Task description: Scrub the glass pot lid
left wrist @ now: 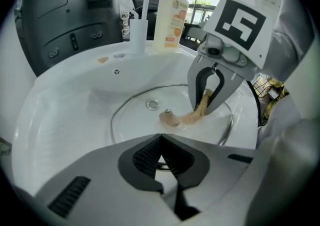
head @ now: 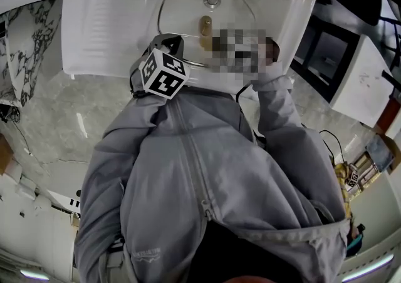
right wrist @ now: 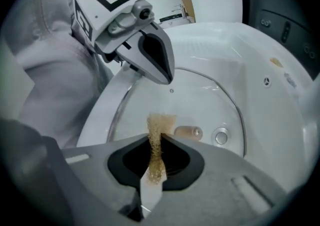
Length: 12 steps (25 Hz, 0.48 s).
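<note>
The glass pot lid [left wrist: 135, 120] lies flat in the white sink [left wrist: 65, 115], its tan knob [left wrist: 169, 118] pointing up. In the head view the lid [head: 188, 6] shows beyond my grey jacket. My left gripper [left wrist: 160, 139] is shut, its tips down at the lid's near rim; whether it pinches the rim I cannot tell. In the right gripper view the left gripper [right wrist: 168, 79] meets the lid [right wrist: 210, 100] at its far rim. My right gripper [right wrist: 156, 142] is shut on a tan scrub pad [right wrist: 159, 125]. The pad [left wrist: 194, 116] reaches the glass beside the knob.
A soap bottle [left wrist: 170, 15] and a white faucet post [left wrist: 139, 25] stand on the sink's back ledge. A black appliance [left wrist: 65, 15] rises at the back left. A round metal fitting [left wrist: 152, 104] shows inside the lid's ring. Marble counter [head: 50, 119] lies left of the sink.
</note>
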Each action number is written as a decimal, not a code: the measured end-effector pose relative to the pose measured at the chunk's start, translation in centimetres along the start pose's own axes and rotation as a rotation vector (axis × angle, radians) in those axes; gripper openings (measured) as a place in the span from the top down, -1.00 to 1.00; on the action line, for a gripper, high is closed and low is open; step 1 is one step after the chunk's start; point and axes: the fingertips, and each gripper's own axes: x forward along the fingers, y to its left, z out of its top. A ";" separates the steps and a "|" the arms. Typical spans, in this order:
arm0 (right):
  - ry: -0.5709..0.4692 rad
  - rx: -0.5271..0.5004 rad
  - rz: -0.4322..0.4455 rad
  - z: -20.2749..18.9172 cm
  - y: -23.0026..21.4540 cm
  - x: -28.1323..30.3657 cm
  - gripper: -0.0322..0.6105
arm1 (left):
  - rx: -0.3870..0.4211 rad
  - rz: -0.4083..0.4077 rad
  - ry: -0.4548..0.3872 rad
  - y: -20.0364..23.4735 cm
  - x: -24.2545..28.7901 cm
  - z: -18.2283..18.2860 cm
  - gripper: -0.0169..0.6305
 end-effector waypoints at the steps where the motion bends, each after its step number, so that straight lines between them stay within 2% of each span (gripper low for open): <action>1: 0.013 0.000 -0.026 -0.4 -0.7 0.1 0.80 | 0.000 0.001 0.001 0.0 0.0 0.0 0.93; 6: 0.158 -0.038 -0.244 -4.0 -6.3 0.8 0.80 | 0.005 0.002 0.006 0.0 0.0 0.0 0.93; 12: 0.144 0.046 -0.407 -5.9 -12.4 -0.7 0.80 | 0.004 0.008 0.007 0.0 -0.1 0.2 0.93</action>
